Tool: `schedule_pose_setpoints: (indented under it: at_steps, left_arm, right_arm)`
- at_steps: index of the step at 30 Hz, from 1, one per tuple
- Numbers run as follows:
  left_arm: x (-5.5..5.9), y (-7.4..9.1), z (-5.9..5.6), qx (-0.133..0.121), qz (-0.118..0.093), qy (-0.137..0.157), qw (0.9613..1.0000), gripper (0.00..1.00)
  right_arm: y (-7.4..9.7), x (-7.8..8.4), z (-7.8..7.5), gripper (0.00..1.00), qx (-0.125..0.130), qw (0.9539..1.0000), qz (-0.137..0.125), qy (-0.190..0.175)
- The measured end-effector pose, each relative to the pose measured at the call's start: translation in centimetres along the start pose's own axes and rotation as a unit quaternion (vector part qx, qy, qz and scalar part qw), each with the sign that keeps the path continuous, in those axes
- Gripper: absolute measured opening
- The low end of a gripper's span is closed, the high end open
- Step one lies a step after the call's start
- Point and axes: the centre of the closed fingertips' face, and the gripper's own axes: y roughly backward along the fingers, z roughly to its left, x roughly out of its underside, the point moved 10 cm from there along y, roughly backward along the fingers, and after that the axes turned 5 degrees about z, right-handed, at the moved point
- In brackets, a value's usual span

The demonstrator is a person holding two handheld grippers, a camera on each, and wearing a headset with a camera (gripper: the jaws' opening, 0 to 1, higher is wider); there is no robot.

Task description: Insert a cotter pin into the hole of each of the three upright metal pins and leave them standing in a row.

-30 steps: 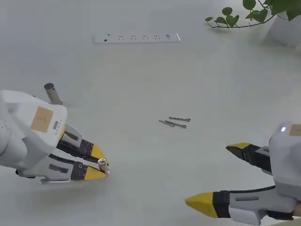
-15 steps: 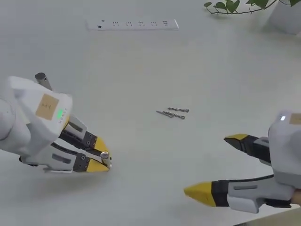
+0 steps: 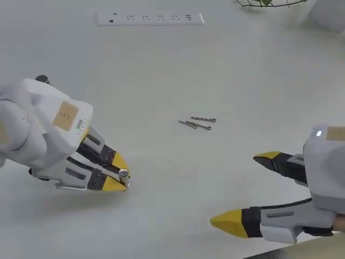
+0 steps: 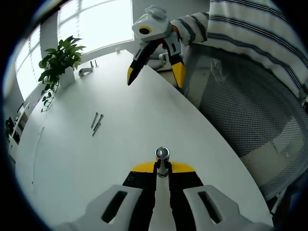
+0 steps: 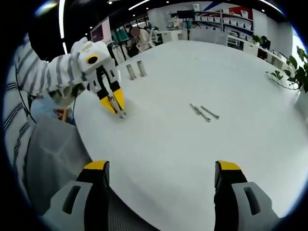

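The left gripper [image 4: 162, 168] is clamped on a metal pin [image 4: 162, 154], whose round head sticks out just past the yellow jaw tips at the lower centre of the left gripper view. In the head view this gripper sits at the left of the frame, low over the white table [image 3: 161, 70]. Whether the pin touches the surface I cannot tell.

The right gripper [image 5: 161, 166] holds nothing, and its jaws are spread wide apart at the bottom of the right gripper view. In the head view it sits in the lower right corner.

Near the centre of the head view, the loose cotter pins [image 3: 197, 123] lie close together on the table, well apart from both grippers. Two more metal pins [image 5: 130, 72] stand upright side by side at the upper left of the right gripper view, beyond the left gripper. A power strip [image 3: 150, 19] lies along the top edge of the head view.
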Motion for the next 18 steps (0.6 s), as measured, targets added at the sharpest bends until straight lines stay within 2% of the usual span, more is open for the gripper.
schedule_pose_setpoints:
  at_steps: [6,9,18]
  left_arm:
    - [0.19,-0.14,-0.08,0.000,0.005,0.000,1.0000,0.07]
    - [0.11,-0.08,-0.03,-0.002,-0.001,0.003,1.0000,0.07]
    - [0.06,-0.04,-0.01,-0.006,-0.003,0.013,0.9999,0.07]
  right_arm:
    - [-0.09,-0.18,0.16,0.91,-0.003,1.0000,0.000,0.001]
    - [-0.18,-0.30,0.26,0.91,-0.003,1.0000,-0.001,0.001]
    - [-0.23,-0.58,0.32,0.91,-0.005,1.0000,-0.001,0.005]
